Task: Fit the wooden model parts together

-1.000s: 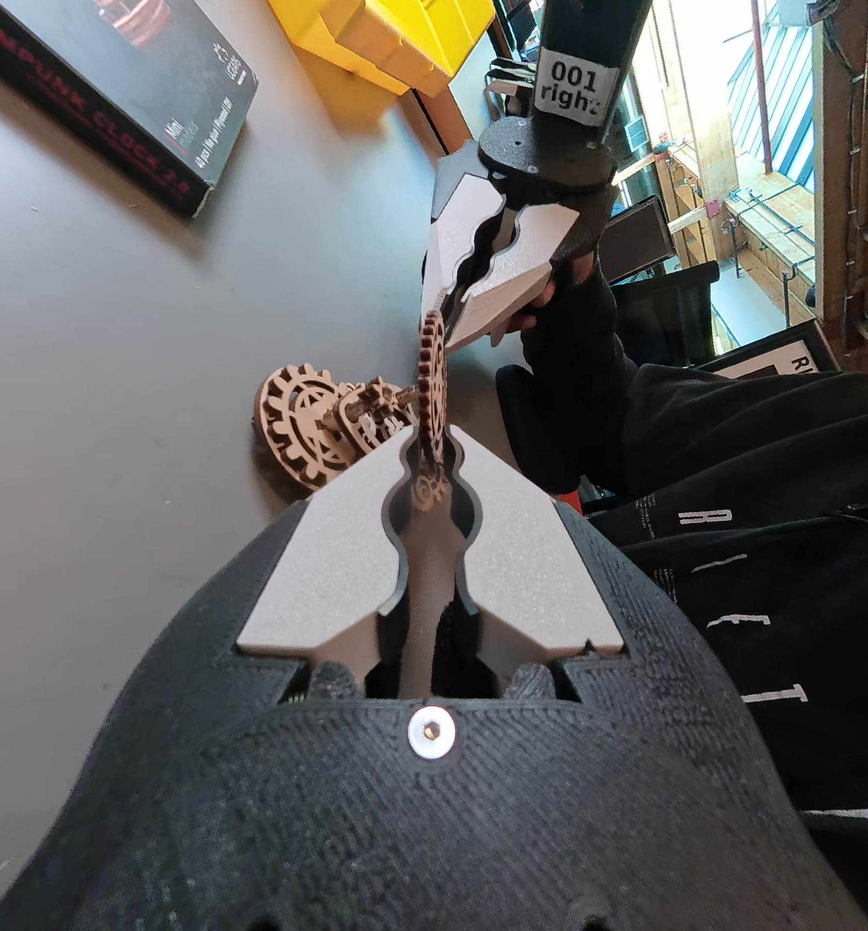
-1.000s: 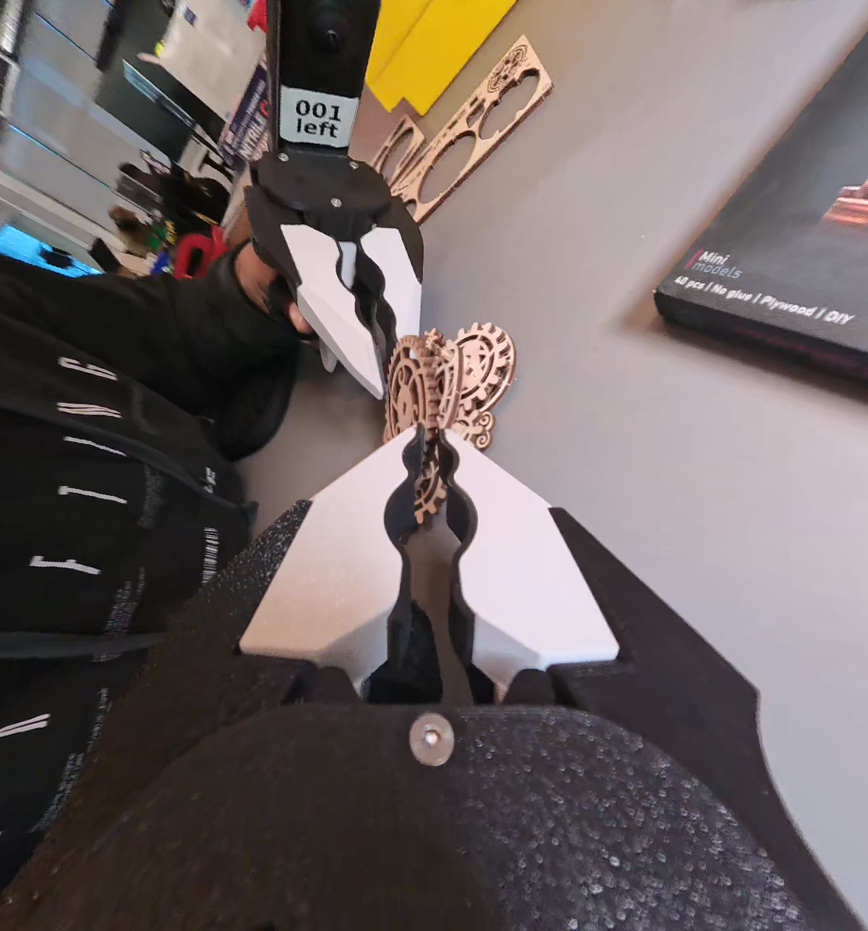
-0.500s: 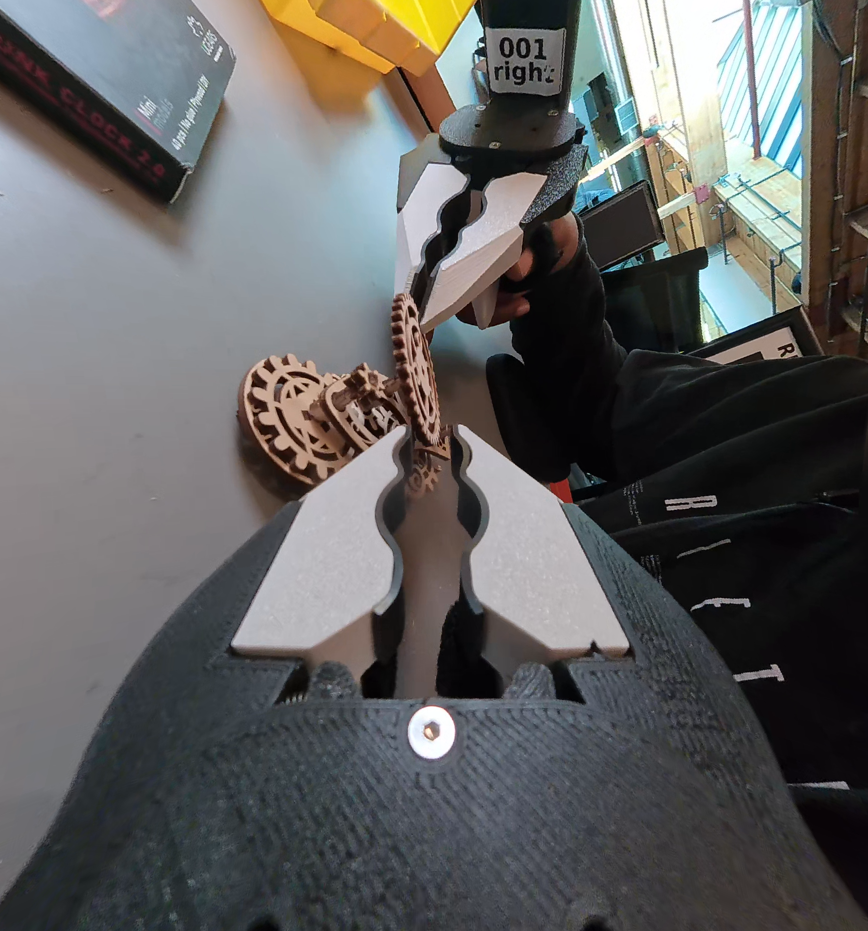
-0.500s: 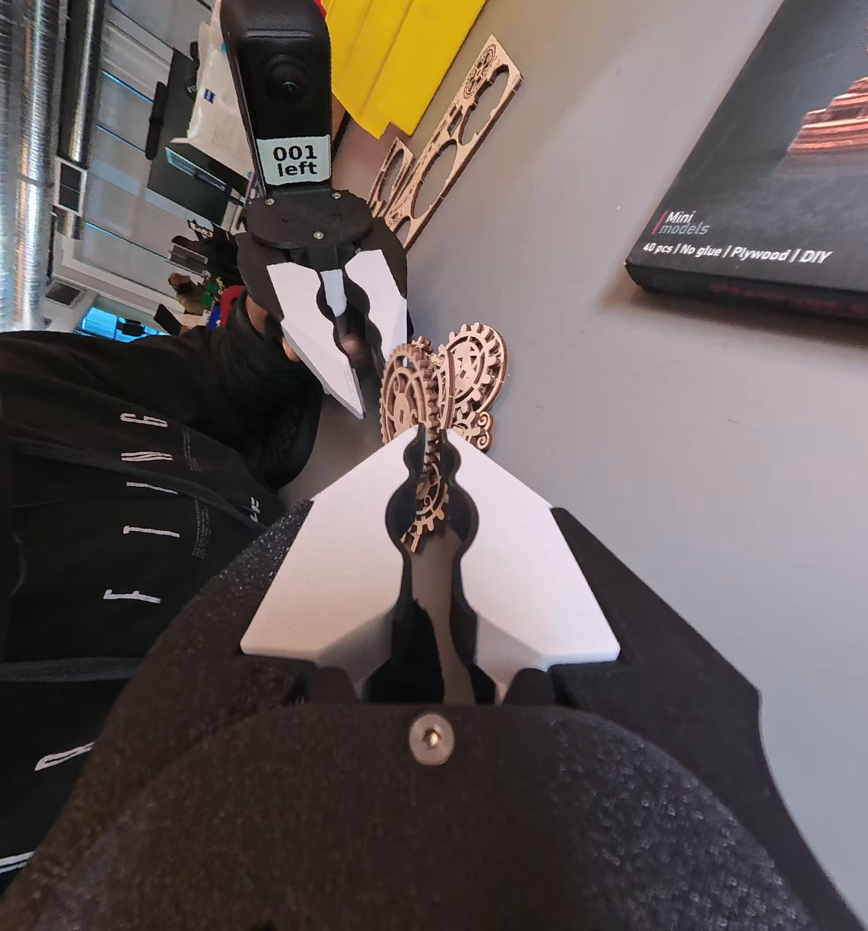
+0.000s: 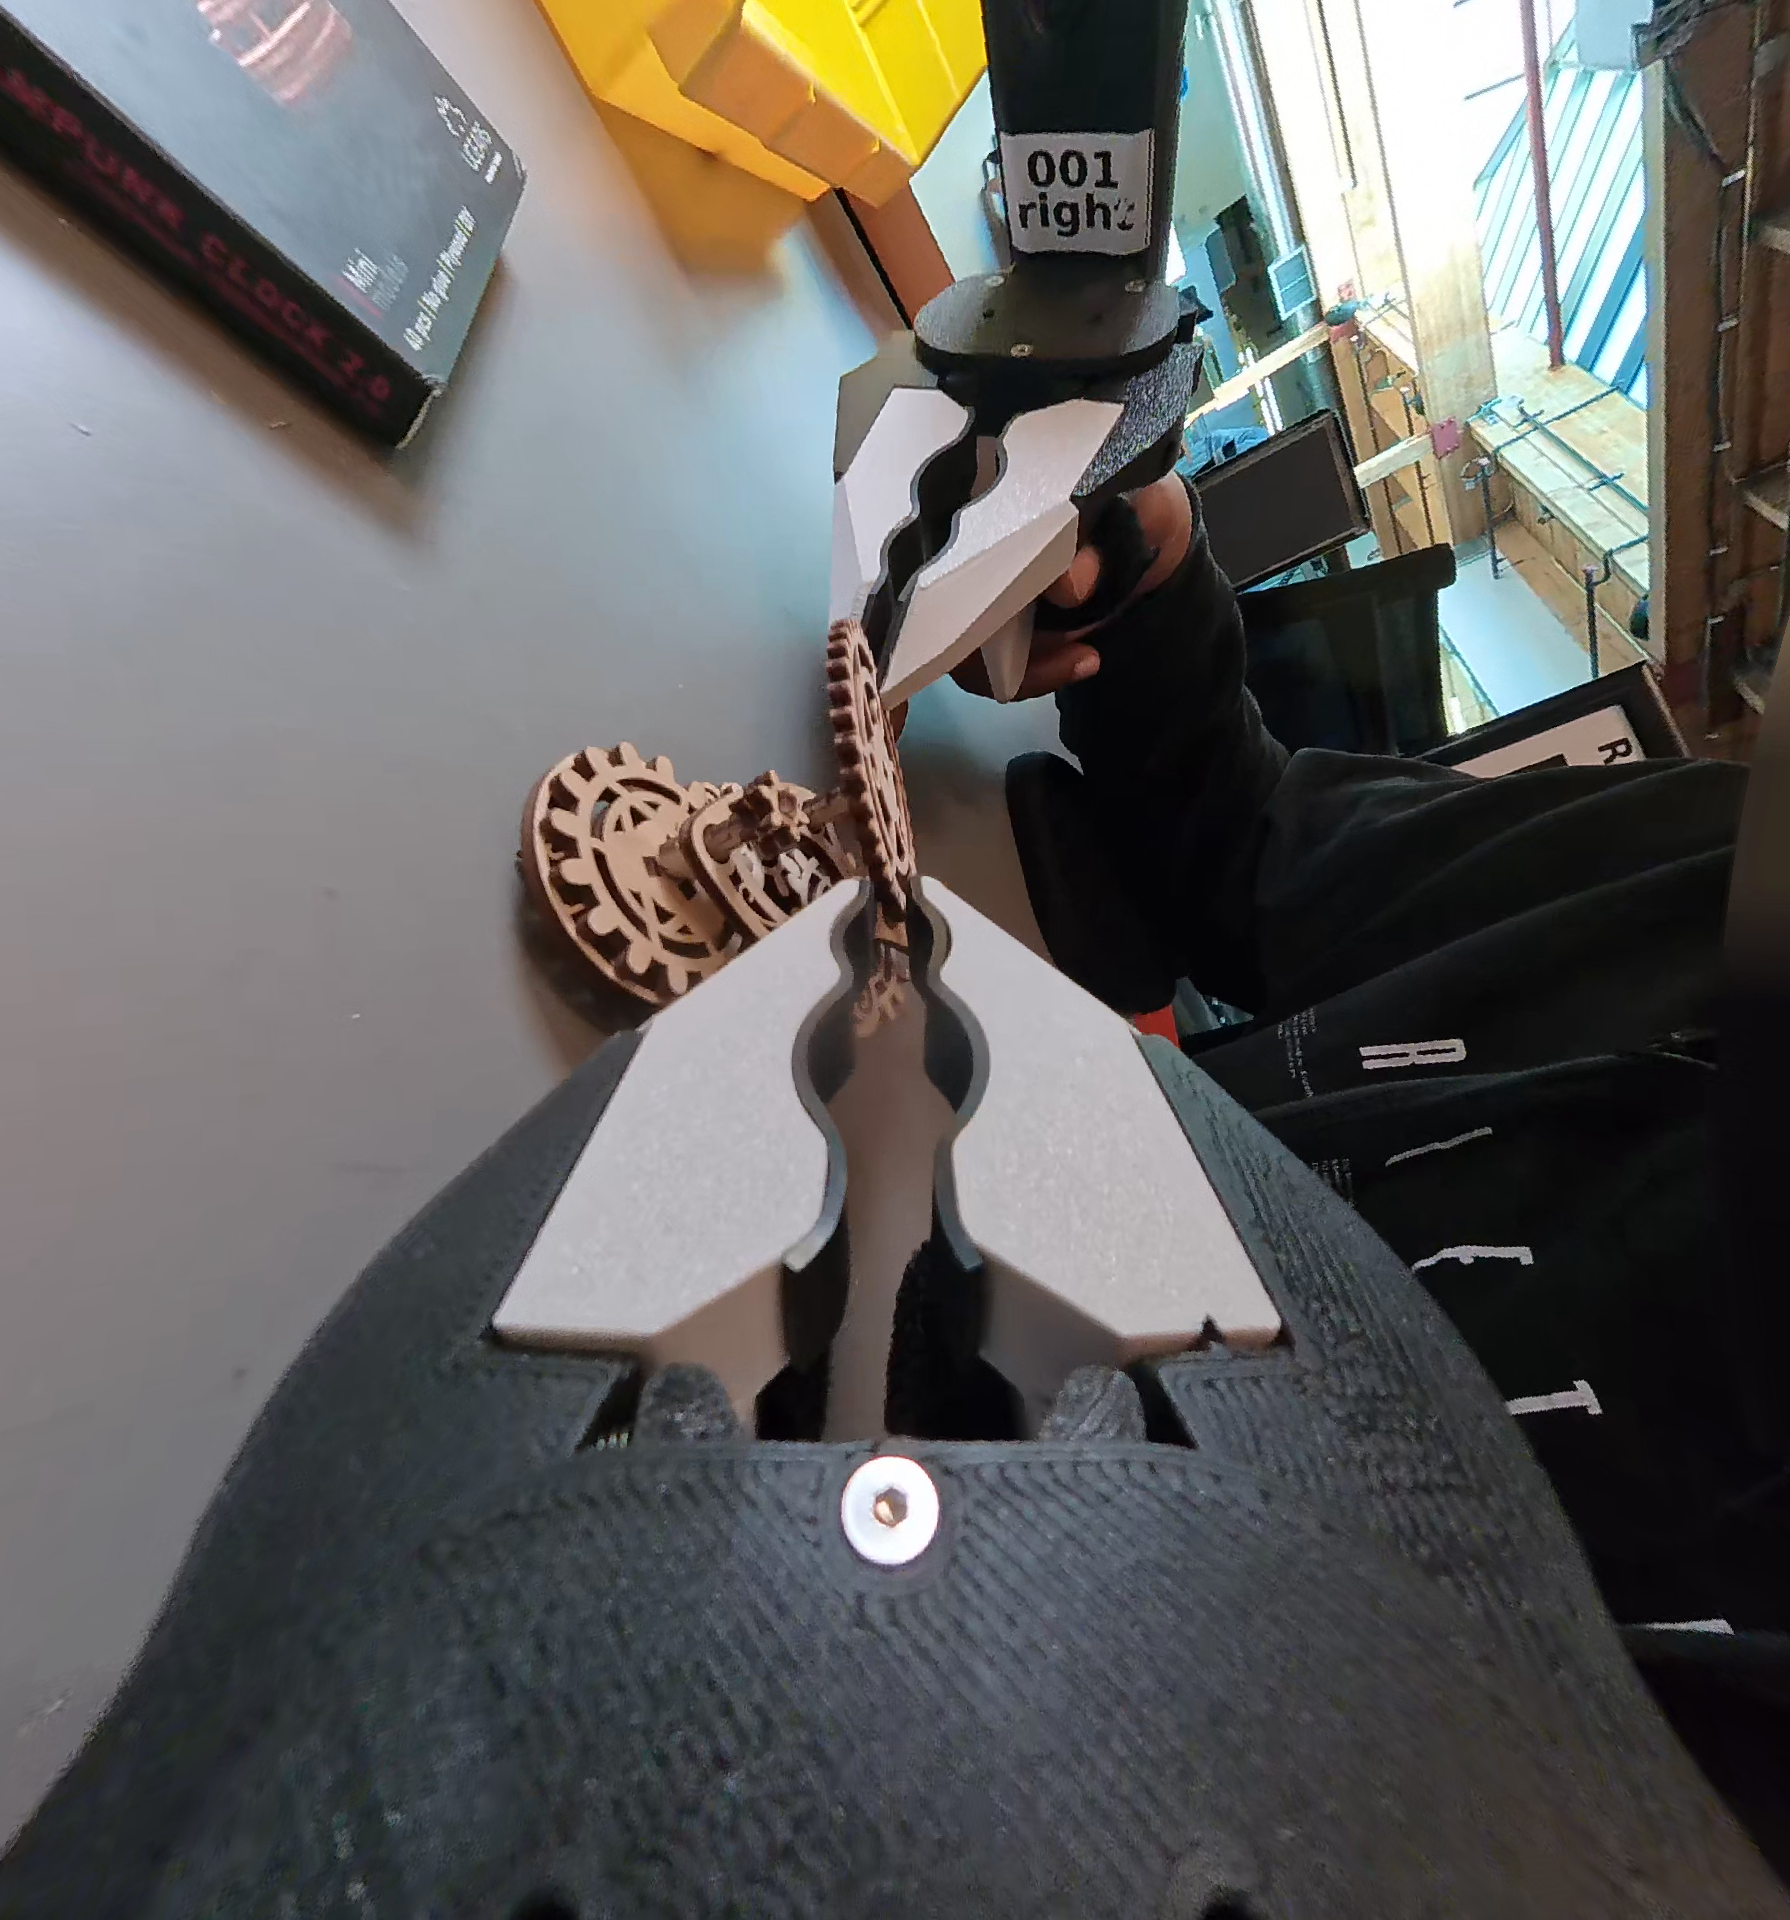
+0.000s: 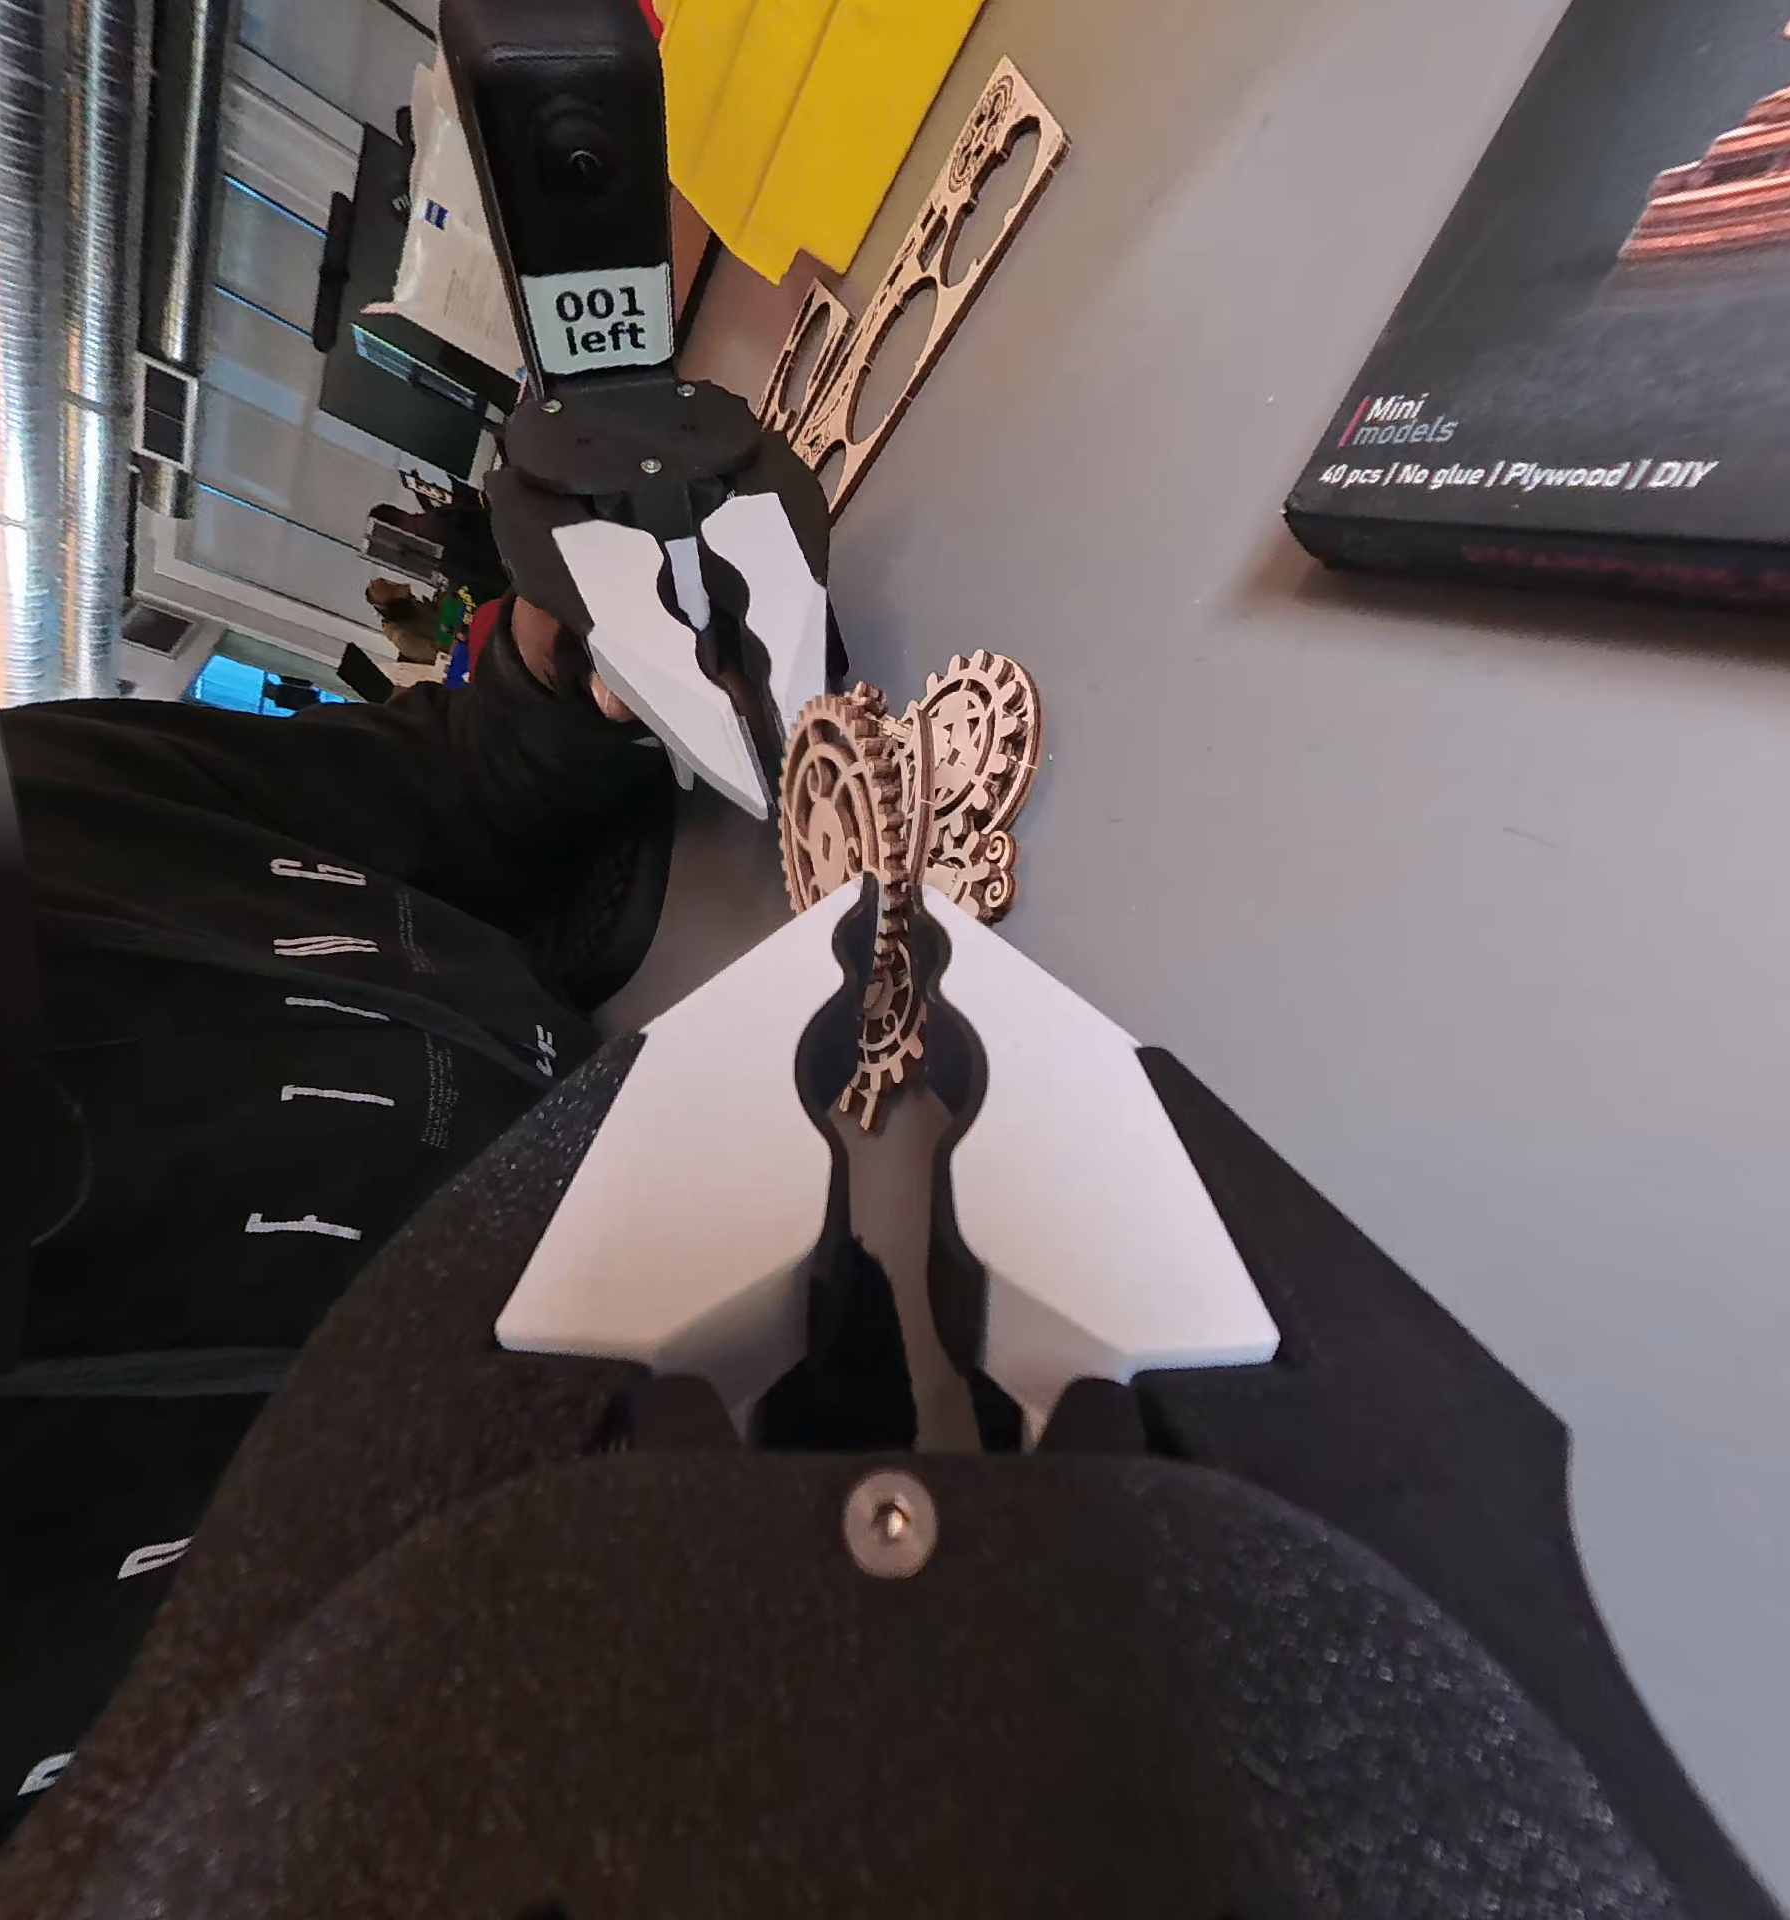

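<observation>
Right now the grey bench (image 5: 195, 727) carries the wooden model (image 5: 662, 883), which sits near its edge by the person's dark sleeve, w/ a big outer gear (image 5: 870, 769) standing on edge on a thin axle. My left tongs (image 5: 886, 914) are narrow, pinched on the lower rim of that gear; my right tongs (image 6: 896, 909) are narrow too, clamped on the opposite rim of what looks like the same gear. Biggest risk as I judge it: two grips on one thin plywood disc, so any twist between my hands could snap teeth or crack the axle. Next, pushing off-axis could jam the gear crooked or tip the whole assy over. Smaller worry: the edge grip slips and the gear pops loose. Left view shows the axle and the small pinion (image 5: 771, 805) behind the gear, edge-on; right view hides those but shows the gear's face, the cut-out parts sheet (image 6: 901, 281) and the dark kit box (image 6: 1597, 312) front.
</observation>
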{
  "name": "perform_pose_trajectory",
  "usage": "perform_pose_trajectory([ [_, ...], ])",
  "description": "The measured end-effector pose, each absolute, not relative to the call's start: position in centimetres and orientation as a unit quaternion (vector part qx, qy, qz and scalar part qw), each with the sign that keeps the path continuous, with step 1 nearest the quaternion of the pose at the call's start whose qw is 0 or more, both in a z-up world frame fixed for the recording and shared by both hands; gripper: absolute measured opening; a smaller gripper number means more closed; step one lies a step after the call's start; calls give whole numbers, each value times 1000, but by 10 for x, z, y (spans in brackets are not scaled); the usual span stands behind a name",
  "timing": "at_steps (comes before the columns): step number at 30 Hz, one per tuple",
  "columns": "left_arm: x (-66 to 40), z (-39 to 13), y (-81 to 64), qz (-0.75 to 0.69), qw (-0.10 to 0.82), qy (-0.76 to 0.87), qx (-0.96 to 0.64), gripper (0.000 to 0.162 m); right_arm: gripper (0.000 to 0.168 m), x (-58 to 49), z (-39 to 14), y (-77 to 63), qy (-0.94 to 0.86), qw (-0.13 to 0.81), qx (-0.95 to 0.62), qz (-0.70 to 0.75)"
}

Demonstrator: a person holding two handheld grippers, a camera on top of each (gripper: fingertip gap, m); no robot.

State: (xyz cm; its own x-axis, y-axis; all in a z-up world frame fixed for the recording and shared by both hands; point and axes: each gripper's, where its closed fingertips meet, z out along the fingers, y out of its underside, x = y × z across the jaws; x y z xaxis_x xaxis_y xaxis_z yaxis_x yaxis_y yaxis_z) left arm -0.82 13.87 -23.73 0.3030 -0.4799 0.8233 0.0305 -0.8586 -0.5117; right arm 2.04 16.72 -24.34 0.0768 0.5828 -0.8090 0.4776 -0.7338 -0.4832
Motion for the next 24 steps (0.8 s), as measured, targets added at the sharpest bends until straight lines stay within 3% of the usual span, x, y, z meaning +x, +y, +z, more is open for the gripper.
perform_pose_trajectory([
  [24, -16, -236, 138, -550, 240, 159, -784, 14, 19, 22, -244, 164, -379, 49, -730, 567],
])
